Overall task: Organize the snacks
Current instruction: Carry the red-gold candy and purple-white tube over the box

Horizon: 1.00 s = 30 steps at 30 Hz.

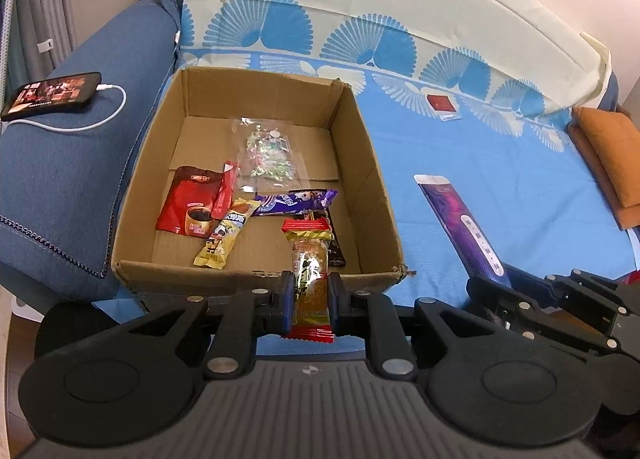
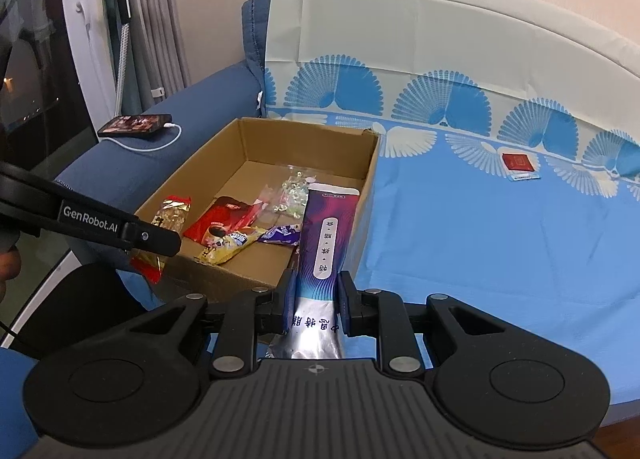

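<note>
your left gripper is clamped on a clear-wrapped golden snack bar with red ends, held at the near rim of the open brown cardboard box. your right gripper pinches a long purple and silver foil packet beside the box's right wall, above the blue fan-patterned sheet. a small red sachet lies well apart.

A cardboard box sits on a cloth-covered sofa seat, against the armrest on its left, where a phone lies plugged into a cable. Inside the box lie a coffee sachet, several wrapped bars and, farther back, a candy bag. A small packet lies on the seat, well right of the box.
</note>
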Motion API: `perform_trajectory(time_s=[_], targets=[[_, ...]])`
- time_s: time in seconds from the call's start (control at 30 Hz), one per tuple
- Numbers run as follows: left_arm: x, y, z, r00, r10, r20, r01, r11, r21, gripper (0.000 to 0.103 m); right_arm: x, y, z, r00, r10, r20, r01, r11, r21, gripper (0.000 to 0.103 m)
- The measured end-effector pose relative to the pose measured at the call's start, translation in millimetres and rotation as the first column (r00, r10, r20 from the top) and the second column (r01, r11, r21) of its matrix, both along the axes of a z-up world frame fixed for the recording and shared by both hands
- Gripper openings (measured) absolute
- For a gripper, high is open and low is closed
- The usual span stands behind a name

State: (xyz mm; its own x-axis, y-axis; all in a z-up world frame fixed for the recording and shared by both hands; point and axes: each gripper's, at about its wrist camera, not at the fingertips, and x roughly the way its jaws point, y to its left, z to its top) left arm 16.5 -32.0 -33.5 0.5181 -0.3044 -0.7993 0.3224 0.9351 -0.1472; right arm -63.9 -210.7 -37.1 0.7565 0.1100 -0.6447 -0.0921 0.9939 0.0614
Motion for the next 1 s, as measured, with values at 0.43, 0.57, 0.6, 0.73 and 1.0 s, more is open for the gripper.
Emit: perform_trajectory(time_s=[0.43, 0.57, 0.6, 0.73, 1.0], targets=[[2, 2, -1, 1.0, 0.006, -0.002, -0.006, 1.0, -0.009, 0.019, 4, 1, -2, 1.0, 0.007, -0.011, -0.007, 1.0, -0.019, 0.024], [4, 2, -1, 1.0, 0.011, -0.007, -0.011, 1.0, -0.011, 0.019, 6, 3, -2, 1.0, 0.01, -0.016, -0.01, 1.0, -0.023, 0.024], [4, 2, -1, 1.0, 0.012, -0.007, -0.012, 1.0, -0.011, 0.019, 6, 4, -3, 1.0, 0.011, -0.018, -0.011, 1.0, -0.023, 0.024], [7, 2, -2, 1.0, 0.015, -0.013, -0.015, 1.0, -0.01, 0.019, 9, 3, -4, 0.999, 0.017, -0.027, -0.017, 1.0, -0.025, 0.024], [19, 6, -3, 0.999, 0.026, -0.018, -0.027, 0.999, -0.019, 0.019, 17, 5, -6, 0.999, 0.023, -0.037, -0.024, 0.999, -0.034, 0.024]])
